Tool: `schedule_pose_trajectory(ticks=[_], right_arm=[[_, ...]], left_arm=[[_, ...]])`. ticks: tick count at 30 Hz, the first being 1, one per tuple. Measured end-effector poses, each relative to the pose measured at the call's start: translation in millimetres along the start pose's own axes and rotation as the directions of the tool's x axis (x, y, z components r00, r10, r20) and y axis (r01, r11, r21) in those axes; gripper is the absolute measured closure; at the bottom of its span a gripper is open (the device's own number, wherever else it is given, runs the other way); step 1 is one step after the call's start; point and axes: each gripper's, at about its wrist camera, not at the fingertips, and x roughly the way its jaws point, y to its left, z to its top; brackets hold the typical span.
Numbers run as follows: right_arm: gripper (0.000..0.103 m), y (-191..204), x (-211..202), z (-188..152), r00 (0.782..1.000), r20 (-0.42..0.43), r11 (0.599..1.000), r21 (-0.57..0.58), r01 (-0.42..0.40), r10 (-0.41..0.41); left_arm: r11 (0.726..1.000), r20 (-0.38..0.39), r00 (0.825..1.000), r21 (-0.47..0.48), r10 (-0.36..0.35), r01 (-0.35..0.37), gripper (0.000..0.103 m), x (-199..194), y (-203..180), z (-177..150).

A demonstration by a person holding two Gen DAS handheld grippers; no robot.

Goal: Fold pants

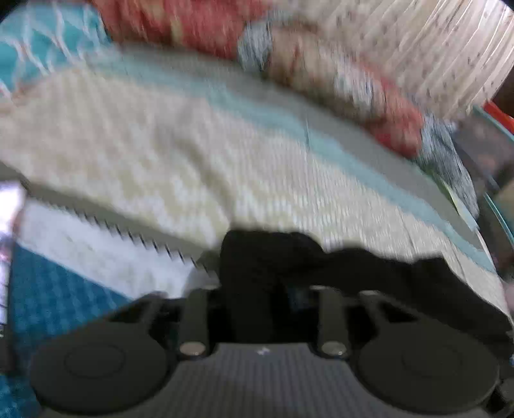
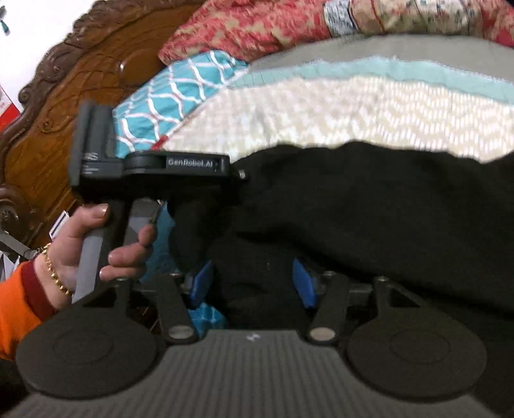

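The black pants (image 2: 369,205) hang bunched in front of both grippers above the bed. In the right wrist view my right gripper (image 2: 252,286) has its blue pads (image 2: 303,286) pressed on a fold of the black cloth. The left gripper (image 2: 180,167) shows at the left of that view, held by a hand, with its front end sunk into the pants' edge. In the blurred left wrist view my left gripper (image 1: 261,289) is buried in black cloth (image 1: 289,273); its fingertips are hidden.
A cream and teal bedspread (image 1: 160,144) covers the bed. Red patterned pillows (image 2: 244,29) and a teal patterned pillow (image 2: 180,93) lie at the head. A carved wooden headboard (image 2: 80,77) stands at the left. A cream curtain (image 1: 427,48) hangs at the right.
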Motion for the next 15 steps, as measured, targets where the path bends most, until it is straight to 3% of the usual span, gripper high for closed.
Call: schedule_pose_trajectory(ticks=[3,5,6,8,10,12,15], right_arm=[[0.044,-1.3,16.7,1.8,1.0,-0.01,1.0,0.026,-0.012,0.012],[0.044,-1.3,27.5,2.4,1.0,-0.02,1.0,0.026,-0.011,0.012],[0.043,-1.4,31.9,2.3,1.0,-0.026,1.0,0.028,-0.005,0.006],[0.043,-3.4,32.7,5.5,1.0,-0.028,0.999,0.048,-0.012,0.013],[0.043,-3.4,20.2,7.5,0.999,-0.01,0.998,0.058,-0.036,0.036],[0.043,-4.3,0.6,5.4,0.999,0.029,0.998,0.041,-0.039,0.038],[0.043,-15.8,-33.0,-5.5,0.995,0.099,0.999,0.049,-0.017,0.012]], left_arm=[[0.995,0.158,0.987,-0.093,0.037,-0.022,0.093,-28.1,9.3,-6.3],[0.988,0.163,0.984,-0.146,0.072,-0.048,0.093,-22.6,15.9,-18.1],[0.987,0.145,0.985,-0.147,0.091,-0.07,0.09,-15.1,17.1,-23.3],[0.983,0.118,0.983,-0.136,0.143,-0.126,0.064,-7.3,15.7,-29.8],[0.979,0.118,0.981,-0.152,0.157,-0.139,0.05,-21.7,17.3,-31.0],[0.979,0.137,0.981,-0.171,0.138,-0.114,0.05,-40.1,18.6,-28.8],[0.969,0.211,0.962,-0.214,0.17,-0.125,0.049,-72.3,22.5,-23.8]])
